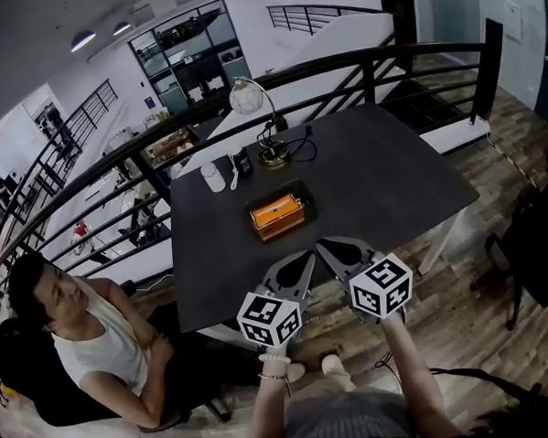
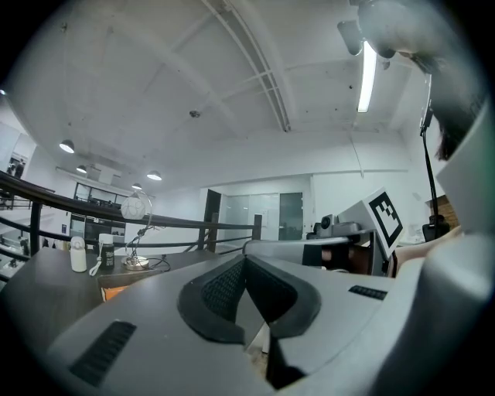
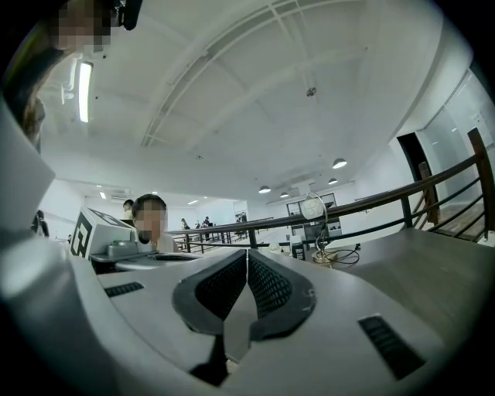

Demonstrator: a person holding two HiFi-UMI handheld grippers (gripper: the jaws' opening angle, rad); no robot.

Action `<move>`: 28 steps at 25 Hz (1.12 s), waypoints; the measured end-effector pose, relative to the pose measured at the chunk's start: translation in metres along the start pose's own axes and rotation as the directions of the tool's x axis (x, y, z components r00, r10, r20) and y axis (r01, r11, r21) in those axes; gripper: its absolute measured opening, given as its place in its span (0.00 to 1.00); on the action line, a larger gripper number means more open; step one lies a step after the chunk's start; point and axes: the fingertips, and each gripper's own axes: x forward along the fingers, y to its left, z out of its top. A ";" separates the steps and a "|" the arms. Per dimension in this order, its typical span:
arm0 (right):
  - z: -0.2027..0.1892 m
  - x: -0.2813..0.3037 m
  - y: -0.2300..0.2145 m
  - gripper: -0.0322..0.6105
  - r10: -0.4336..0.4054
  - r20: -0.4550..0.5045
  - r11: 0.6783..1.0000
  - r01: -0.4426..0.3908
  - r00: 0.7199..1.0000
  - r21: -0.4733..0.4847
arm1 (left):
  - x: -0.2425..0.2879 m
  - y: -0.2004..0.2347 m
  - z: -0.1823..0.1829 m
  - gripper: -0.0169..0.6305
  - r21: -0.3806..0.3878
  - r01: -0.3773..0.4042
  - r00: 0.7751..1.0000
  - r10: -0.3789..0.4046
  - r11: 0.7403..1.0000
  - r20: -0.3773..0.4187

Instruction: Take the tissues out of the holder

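Note:
An orange tissue holder [image 1: 276, 215] lies flat inside a dark tray near the middle of the black table [image 1: 381, 171]; a pale strip shows in its top slot. My left gripper [image 1: 303, 258] and right gripper [image 1: 330, 247] hover side by side over the table's near edge, just short of the holder, both shut with nothing held. In the left gripper view the jaws [image 2: 246, 259] meet, and a sliver of the orange holder [image 2: 116, 292] shows low on the left. In the right gripper view the jaws [image 3: 247, 254] are closed too, and the holder is hidden.
A desk lamp [image 1: 254, 109] with its cable, a white bottle [image 1: 213, 176] and a small dark bottle [image 1: 242, 160] stand at the table's far side. A black railing [image 1: 339, 68] runs behind. A person [image 1: 88, 333] sits at the left; a dark chair [image 1: 532, 246] stands right.

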 end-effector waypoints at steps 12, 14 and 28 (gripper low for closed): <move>0.004 0.063 -0.049 0.07 0.039 -0.023 0.999 -0.040 0.999 -0.026 | 0.040 0.072 -0.001 0.04 -0.007 -0.056 0.998 0.056 0.998 -0.001; 0.004 0.075 -0.056 0.07 0.053 -0.032 0.998 -0.054 0.998 -0.027 | 0.045 0.081 -0.001 0.04 -0.008 -0.063 0.998 0.063 0.998 -0.004; 0.014 0.147 -0.078 0.07 0.254 -0.197 0.962 -0.269 0.947 -0.052 | 0.053 0.142 0.006 0.04 -0.092 -0.262 0.965 0.260 0.961 -0.034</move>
